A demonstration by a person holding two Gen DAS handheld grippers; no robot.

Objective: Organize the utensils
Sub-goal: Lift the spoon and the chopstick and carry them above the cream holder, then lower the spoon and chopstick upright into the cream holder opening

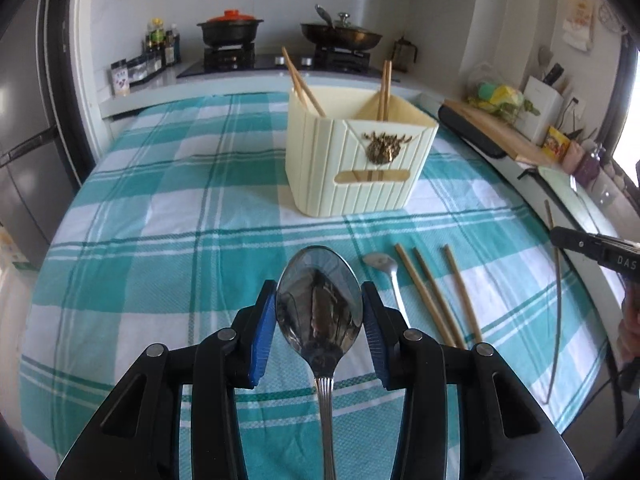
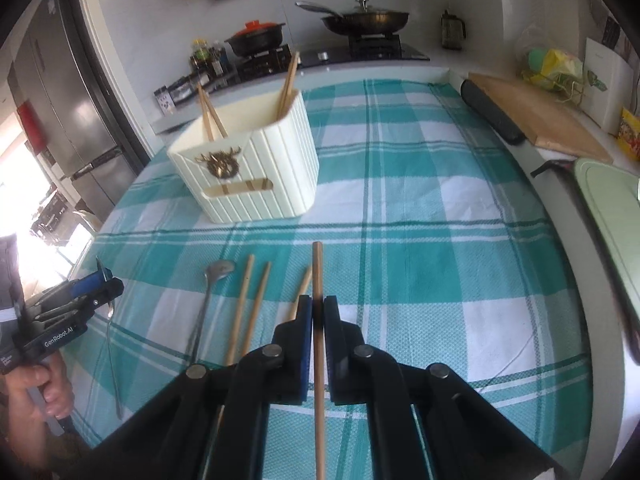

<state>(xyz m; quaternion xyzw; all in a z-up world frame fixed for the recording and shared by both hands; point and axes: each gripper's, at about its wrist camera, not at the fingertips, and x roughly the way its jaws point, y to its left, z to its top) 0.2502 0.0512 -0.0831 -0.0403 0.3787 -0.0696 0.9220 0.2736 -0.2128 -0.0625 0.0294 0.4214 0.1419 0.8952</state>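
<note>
My left gripper is shut on a large steel spoon, its bowl between the blue pads, held above the checked cloth. My right gripper is shut on a wooden chopstick that points forward. A cream ribbed utensil holder stands ahead with chopsticks in both compartments; it also shows in the right wrist view. On the cloth lie a small spoon and three loose chopsticks. The left gripper shows at the left of the right wrist view.
The table has a teal and white checked cloth. A stove with a black pot and a pan is behind. A wooden cutting board and a green board lie along the right edge. A fridge stands at left.
</note>
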